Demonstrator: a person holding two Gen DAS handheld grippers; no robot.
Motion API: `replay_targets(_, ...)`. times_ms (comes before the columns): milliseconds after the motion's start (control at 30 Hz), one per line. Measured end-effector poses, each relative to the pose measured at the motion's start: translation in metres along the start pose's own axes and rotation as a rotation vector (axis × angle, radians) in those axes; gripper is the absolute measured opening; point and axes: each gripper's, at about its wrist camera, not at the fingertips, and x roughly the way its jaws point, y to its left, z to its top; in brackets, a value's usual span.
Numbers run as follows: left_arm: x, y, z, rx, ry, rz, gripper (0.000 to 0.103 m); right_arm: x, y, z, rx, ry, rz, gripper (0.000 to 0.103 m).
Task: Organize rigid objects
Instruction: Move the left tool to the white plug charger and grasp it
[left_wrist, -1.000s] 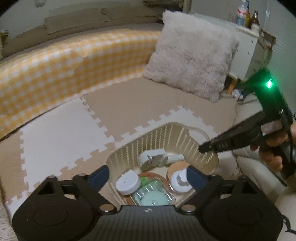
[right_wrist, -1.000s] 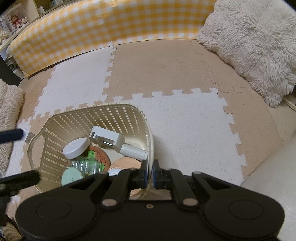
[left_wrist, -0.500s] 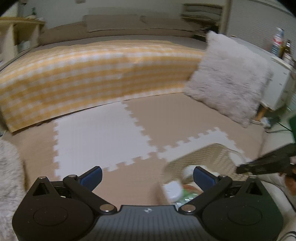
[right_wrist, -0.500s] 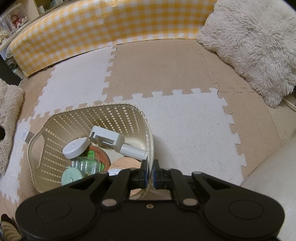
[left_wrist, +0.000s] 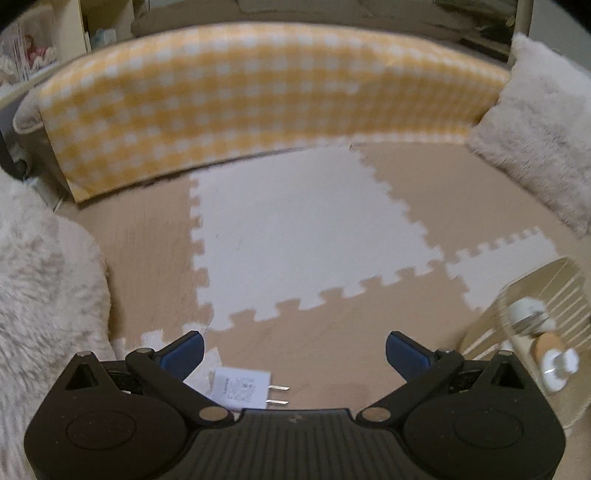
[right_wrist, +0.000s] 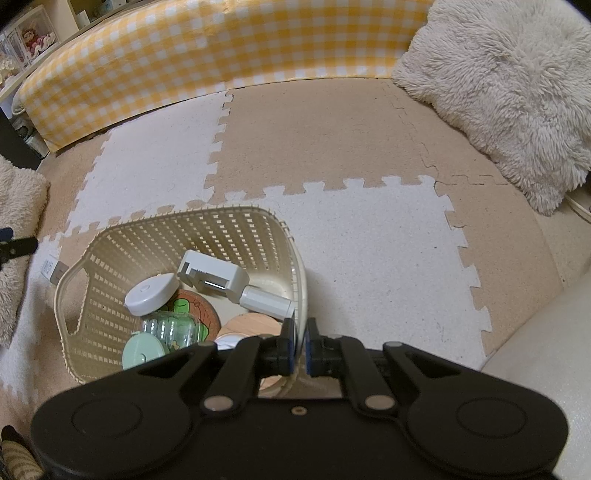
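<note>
In the left wrist view, the left gripper (left_wrist: 294, 349) is seen with its blue-padded fingers (left_wrist: 184, 349) spread wide apart and nothing held between them. A second ago the basket lay directly under these fingers; half a second ago it had slid toward the right finger; now only a blurred portion of the basket (left_wrist: 546, 295) is left beyond the right finger, at the frame's edge. In its place, a white plug adapter (left_wrist: 242, 389) is found low between the fingers, nearer the left one, lying flat on the foam mat (left_wrist: 303, 240) with its two prongs pointing toward the right finger. The swing away from the basket is judged to mean that a loose item outside it is being sought, and the adapter is the likely next pick.

In the right wrist view, nothing is seen to have changed across the second. The right gripper (right_wrist: 299, 347) is clamped on the near rim of the basket, its fingers drawn together with the wall between them. Ahead of and left of the fingers, inside the basket, a white clamp device (right_wrist: 229, 282), a round white disc (right_wrist: 151, 293), a green-lidded clear container (right_wrist: 162, 336) and a cork coaster (right_wrist: 195, 306) are gathered. The adapter (right_wrist: 50, 268) is glimpsed just outside the basket's far-left handle. The steady hold is judged to keep the basket ready for the next deposit.
</note>
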Motion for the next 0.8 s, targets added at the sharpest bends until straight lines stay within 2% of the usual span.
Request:
replay_targets(267,0.035,0.021,-0.021,-0.054,0.092,0.041,0.103,0.000,0.000,0.000,0.000,0.000,0.000,0.006)
replay_targets(467,0.042,0.023,-0.025,-0.063,0.133,0.004,0.103,0.001,0.001,0.000,0.001,0.002,0.000,0.006)
replay_targets(533,0.043,0.019,-0.026,-0.038,0.143,0.017,0.096,0.001,0.001,0.000,0.002,0.002,0.001,0.006)
replay_targets(600,0.045,0.018,-0.027,-0.027,0.153,0.026,0.079,0.001,0.001,0.000,0.001,0.002,0.000,0.006)
replay_targets(733,0.045,0.024,-0.029,-0.055,0.150,0.044,0.067,0.001,0.001,0.000,0.001,0.002,0.000,0.006)
replay_targets(800,0.045,0.027,-0.030,-0.063,0.153,0.056,0.054,0.001,0.001,0.000,0.001,0.002,0.001,0.006)
